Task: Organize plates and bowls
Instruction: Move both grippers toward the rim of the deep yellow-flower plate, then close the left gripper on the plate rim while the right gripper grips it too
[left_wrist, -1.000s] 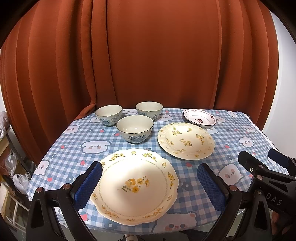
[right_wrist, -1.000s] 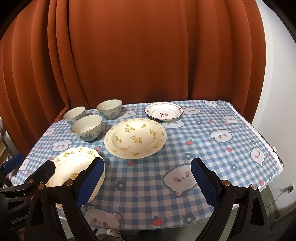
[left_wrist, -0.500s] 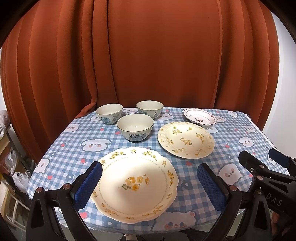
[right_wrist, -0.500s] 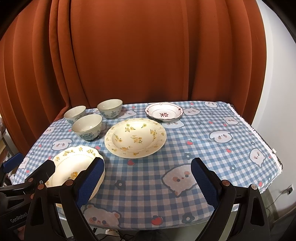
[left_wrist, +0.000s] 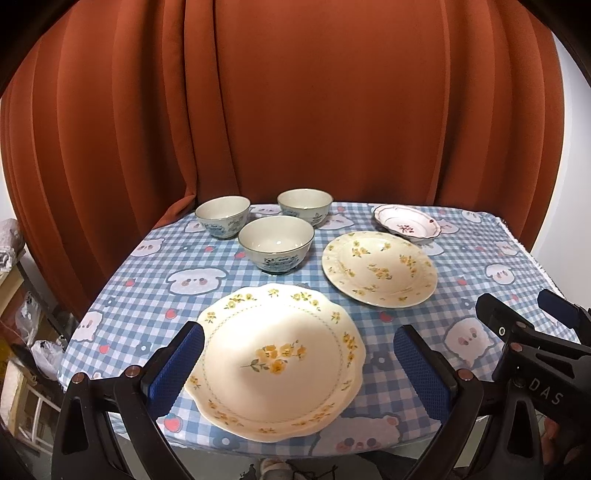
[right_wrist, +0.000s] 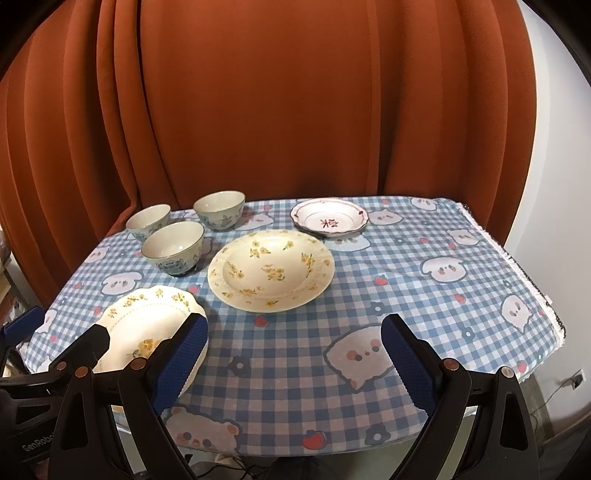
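Note:
A scalloped cream plate (left_wrist: 276, 360) with yellow flowers lies at the table's near edge, straddled from above by my open left gripper (left_wrist: 299, 369). Behind it to the right sits a round deep floral plate (left_wrist: 379, 267), and farther back a small white dish (left_wrist: 407, 222) with a red motif. Three pale blue-patterned bowls (left_wrist: 276, 243) cluster at the back left. In the right wrist view my right gripper (right_wrist: 294, 363) hangs open over bare cloth near the front edge, with the scalloped plate (right_wrist: 146, 328) to its left and the deep plate (right_wrist: 270, 267) ahead.
The table wears a blue checked cloth (right_wrist: 424, 291) with cartoon animals. A rust-red curtain (right_wrist: 295, 110) closes off the back and left. The table's right edge (right_wrist: 517, 266) drops toward a white wall. Clutter stands on the floor at the left (left_wrist: 26, 332).
Both grippers have risen and pulled back slightly, so the table sits a little lower and farther in each view. The dishes have not moved.

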